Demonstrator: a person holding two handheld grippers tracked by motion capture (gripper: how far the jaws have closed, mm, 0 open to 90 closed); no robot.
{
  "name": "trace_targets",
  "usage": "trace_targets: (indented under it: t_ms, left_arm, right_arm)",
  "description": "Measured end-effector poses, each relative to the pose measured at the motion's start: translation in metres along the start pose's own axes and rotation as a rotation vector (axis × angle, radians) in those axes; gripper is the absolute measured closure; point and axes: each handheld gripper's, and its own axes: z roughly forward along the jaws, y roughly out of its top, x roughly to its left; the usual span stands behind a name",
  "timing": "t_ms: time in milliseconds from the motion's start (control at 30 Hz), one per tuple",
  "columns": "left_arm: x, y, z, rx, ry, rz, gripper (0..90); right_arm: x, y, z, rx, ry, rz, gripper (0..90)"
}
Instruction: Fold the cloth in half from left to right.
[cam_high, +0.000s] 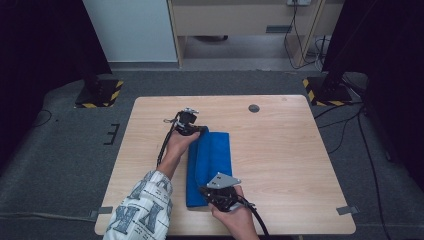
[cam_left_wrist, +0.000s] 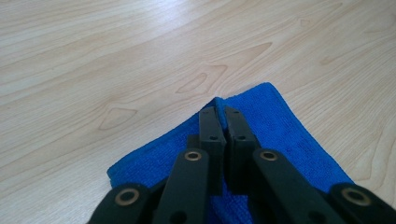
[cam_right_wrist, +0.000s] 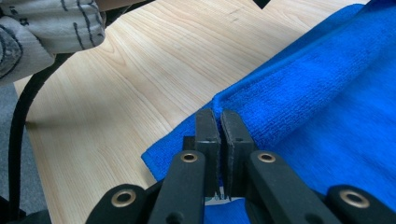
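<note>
While a blue cloth (cam_high: 210, 167) lies folded lengthwise near the middle of the wooden bench (cam_high: 280, 165), the person works at both of its ends with a hand-held gripper in each hand. The left hand-held gripper (cam_high: 188, 123) sits at the far left corner of the cloth, and in the left gripper view its two black jaws are pressed together with a thin raised edge of the blue cloth (cam_left_wrist: 280, 126) pinched between their tips (cam_left_wrist: 219, 122). The right hand-held gripper (cam_high: 220, 192) is at the near end of the cloth, close to the bench's front edge, with its grey three-cornered plate (cam_high: 223, 180) on top; in the right gripper view its jaws are likewise clenched on a folded corner of the cloth (cam_right_wrist: 322, 93), the tips (cam_right_wrist: 218, 120) meeting at the fold's hem. A patterned sleeve (cam_high: 145, 205) covers the left forearm, and it appears again at the upper left of the right gripper view (cam_right_wrist: 51, 28) beside a black cable (cam_right_wrist: 21, 135). On the far side of the bench a small round dark grommet (cam_high: 254, 108) is set into the wood, well apart from the cloth.
</note>
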Motion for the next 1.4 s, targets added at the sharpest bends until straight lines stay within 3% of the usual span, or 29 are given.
trace_targets:
  t_ms: [267,533,900,1133,1233,1300,1400]
  left_arm:
    - [-0.015,0.010,0.012,0.014,0.005,0.026,86.9]
    - [-0.025,0.012,0.028,0.031,0.005,0.022,86.0]
    - [-0.023,0.013,0.034,0.032,0.024,0.014,85.9]
    - [-0.027,0.012,0.040,0.034,0.016,0.009,85.3]
    - [-0.031,0.012,0.045,0.049,0.037,0.023,85.1]
    - [-0.032,0.012,0.047,0.035,0.023,0.009,84.1]
    - [-0.036,0.012,0.049,0.022,0.006,0.022,80.5]
  right_arm:
    - [-0.011,-0.007,-0.013,0.003,-0.017,0.013,87.3]
    - [-0.020,-0.016,-0.021,0.011,-0.023,0.034,87.0]
    - [-0.034,-0.023,-0.029,0.036,-0.039,0.051,85.8]
    - [-0.034,-0.026,-0.027,0.047,-0.027,0.059,85.9]
    - [-0.035,-0.027,-0.026,0.050,-0.025,0.062,85.6]
    - [-0.036,-0.027,-0.025,0.057,-0.027,0.064,84.7]
    - [-0.037,-0.028,-0.027,0.062,-0.030,0.073,80.5]
